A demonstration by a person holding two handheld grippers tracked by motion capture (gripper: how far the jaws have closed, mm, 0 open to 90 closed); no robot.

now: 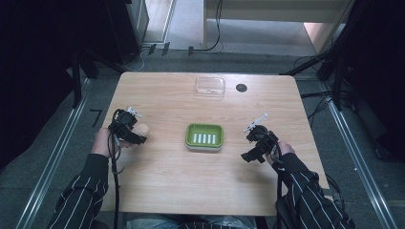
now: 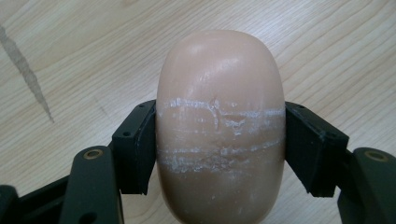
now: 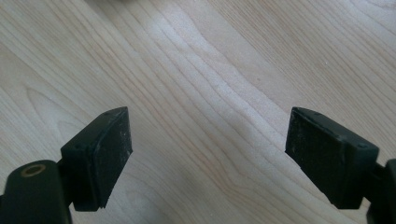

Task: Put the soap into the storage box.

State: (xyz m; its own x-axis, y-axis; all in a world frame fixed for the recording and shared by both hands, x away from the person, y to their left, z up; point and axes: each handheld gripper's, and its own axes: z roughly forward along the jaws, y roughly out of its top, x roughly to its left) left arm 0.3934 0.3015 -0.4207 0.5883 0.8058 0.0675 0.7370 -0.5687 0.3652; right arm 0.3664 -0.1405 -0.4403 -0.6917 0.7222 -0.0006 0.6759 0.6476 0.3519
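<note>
A pale pink oval soap bar with white scrape marks sits between the jaws of my left gripper, and both pads press on its sides. In the high view the soap bar sticks out from the left gripper at the table's left side, a little above the wood. A green soap dish with white ribs sits at the table's middle. To the dish's right, my right gripper is held open over bare wood. In the right gripper view that gripper has nothing between its jaws.
A clear plastic lid or box lies at the far middle of the wooden table, with a small round black hole beside it. Cables trail from both grippers toward the near edge. Dark stands and floor rails flank the table.
</note>
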